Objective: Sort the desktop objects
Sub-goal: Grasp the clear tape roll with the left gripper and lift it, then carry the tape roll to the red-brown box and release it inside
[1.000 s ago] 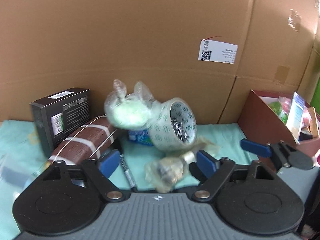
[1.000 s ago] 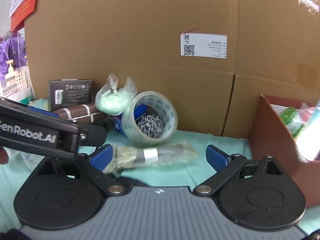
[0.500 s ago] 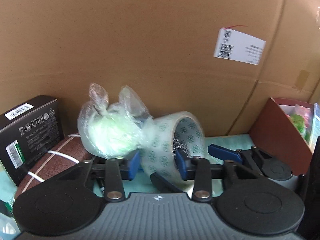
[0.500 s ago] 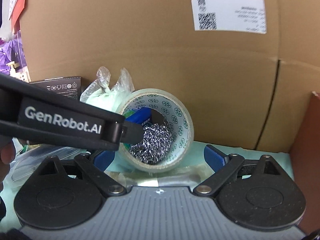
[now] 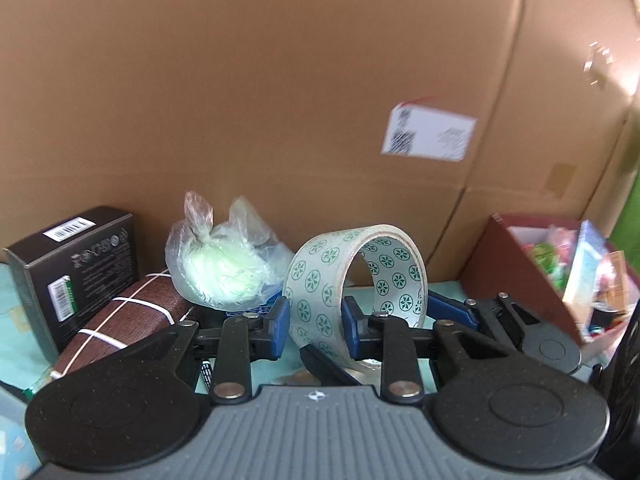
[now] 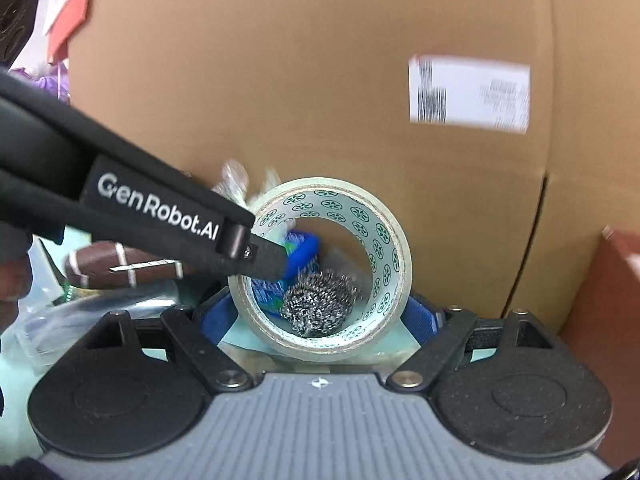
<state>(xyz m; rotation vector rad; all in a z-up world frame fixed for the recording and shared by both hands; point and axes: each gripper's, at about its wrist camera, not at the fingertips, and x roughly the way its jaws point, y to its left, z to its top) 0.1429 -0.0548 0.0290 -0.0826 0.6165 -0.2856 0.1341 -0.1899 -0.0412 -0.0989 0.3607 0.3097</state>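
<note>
My left gripper (image 5: pixel 314 326) is closing across the wall of the roll of tape (image 5: pixel 352 280), one pad outside and one inside the ring; the pads look to be pressing on it. The roll stands on edge on the surface (image 5: pixel 12 292), just in front of a knotted plastic bag (image 5: pixel 218 270). My right gripper (image 6: pixel 316 320) stands wide, jaws closing, straddling the roll without touching it. I judge the roll light and rigid, with a slick outer face; a hold across the wall should be secure. A steel scourer (image 6: pixel 318 302) shows through the ring. The left gripper's arm reads "GenRobot.AI". A black box (image 5: pixel 70 276) carries a barcode, and the cardboard wall (image 5: pixel 280 100) a blurred, unreadable label.
</note>
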